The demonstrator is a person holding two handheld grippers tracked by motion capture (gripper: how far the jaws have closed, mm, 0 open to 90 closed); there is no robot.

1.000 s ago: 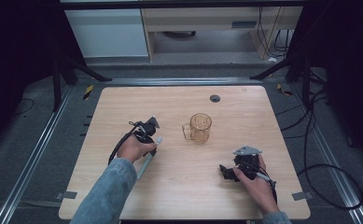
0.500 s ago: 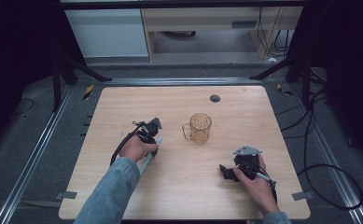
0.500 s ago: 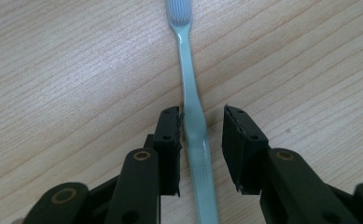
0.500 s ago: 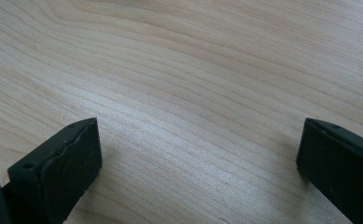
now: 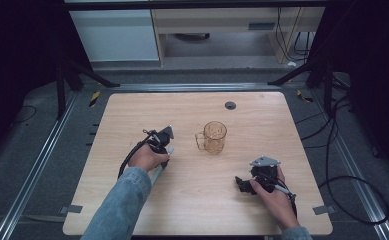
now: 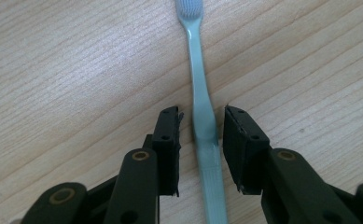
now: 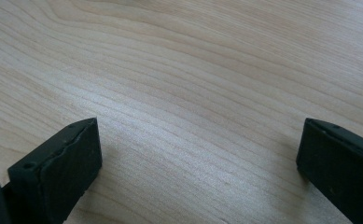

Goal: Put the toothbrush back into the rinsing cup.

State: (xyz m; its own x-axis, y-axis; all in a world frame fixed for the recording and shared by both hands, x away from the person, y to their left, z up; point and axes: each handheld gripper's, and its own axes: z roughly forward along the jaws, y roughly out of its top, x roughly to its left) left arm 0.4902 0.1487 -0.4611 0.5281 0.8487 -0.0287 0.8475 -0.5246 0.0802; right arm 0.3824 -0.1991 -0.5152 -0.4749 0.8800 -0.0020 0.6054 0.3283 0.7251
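I was at the grasp step: my left gripper [image 6: 201,135] straddled the pale green toothbrush [image 6: 202,112] lying flat on the counter [image 5: 132,115] left of the glass mug [image 5: 213,137], jaws apart and needing to close, while my right gripper [image 7: 198,154] rested with jaws wide.

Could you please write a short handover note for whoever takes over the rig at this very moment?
Left gripper: down at the table, jaws open on either side of the toothbrush handle, with small gaps on both sides; nothing gripped yet.
Right gripper: jaws wide open over bare wood, holding nothing, resting at the near right of the table.
Toothbrush: lying flat on the wood, bristle end pointing away from the left gripper.
Glass mug: upright near the table's middle, apparently empty, to the right of the left gripper.
Done: left gripper lined up on the handle.
Left: close on the handle and lift; the mug looks like the likely destination.
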